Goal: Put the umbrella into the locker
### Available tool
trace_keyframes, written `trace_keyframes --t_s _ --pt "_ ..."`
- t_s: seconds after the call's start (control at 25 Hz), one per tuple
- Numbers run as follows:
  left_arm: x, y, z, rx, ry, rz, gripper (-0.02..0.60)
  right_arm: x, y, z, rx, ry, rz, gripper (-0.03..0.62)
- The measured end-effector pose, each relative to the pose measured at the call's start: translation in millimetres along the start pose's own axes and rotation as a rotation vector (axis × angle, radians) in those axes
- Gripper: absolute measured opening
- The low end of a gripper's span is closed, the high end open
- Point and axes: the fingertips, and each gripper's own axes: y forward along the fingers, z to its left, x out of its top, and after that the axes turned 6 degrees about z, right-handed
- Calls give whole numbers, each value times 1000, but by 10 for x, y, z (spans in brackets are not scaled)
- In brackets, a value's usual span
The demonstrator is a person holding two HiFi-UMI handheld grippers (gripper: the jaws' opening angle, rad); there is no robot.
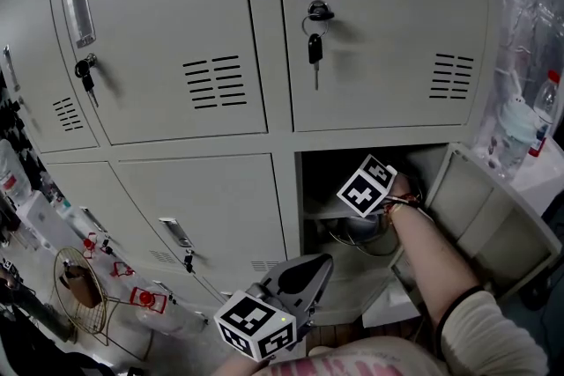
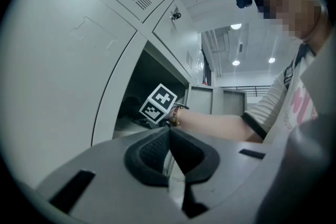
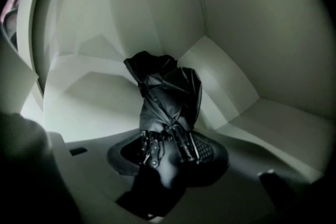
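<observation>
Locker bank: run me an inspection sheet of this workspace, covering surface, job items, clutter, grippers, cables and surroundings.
surface: pale compartment floor inside the open locker, dimly lit.
job's things: black folded umbrella inside the locker; locker door swung out to the right.
clutter: wire basket on the floor at left; bottle at right.
grippers: right gripper reaches into the locker, closed on the umbrella; left gripper outside, jaws together, empty.
cables: thin loop low in the open locker, cannot tell what it is.
surroundings: other locker doors shut; keys hang in locks.
</observation>
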Motion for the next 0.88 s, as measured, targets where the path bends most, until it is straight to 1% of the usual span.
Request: trace_keyframes --t_s 0.12,0.24,0.36,0.52,0.6,0.72,0.76,0.88 --pt "8 -23 -16 -2 5 0 2 -19 -22 25 34 28 12 181" --pt "16 -57 -19 0 5 -1 2 -43 -24 31 70 81 18 183" --pt "26 -85 -21 0 7 -4 2 -126 -115 97 118 134 69 186" --pt "47 -116 -40 -5 14 -6 2 -168 -175 153 158 183 83 196" --pt "48 -130 -54 -8 16 -6 2 -160 -204 179 183 212 71 204" --pt "41 -156 -81 -13 16 -6 2 -26 -230 244 248 261 -12 215" --pt "38 -168 -86 -13 17 -6 2 -10 -236 257 261 275 -25 218" --pt "39 -216 -86 -6 21 -10 2 -17 -249 269 272 310 -35 219"
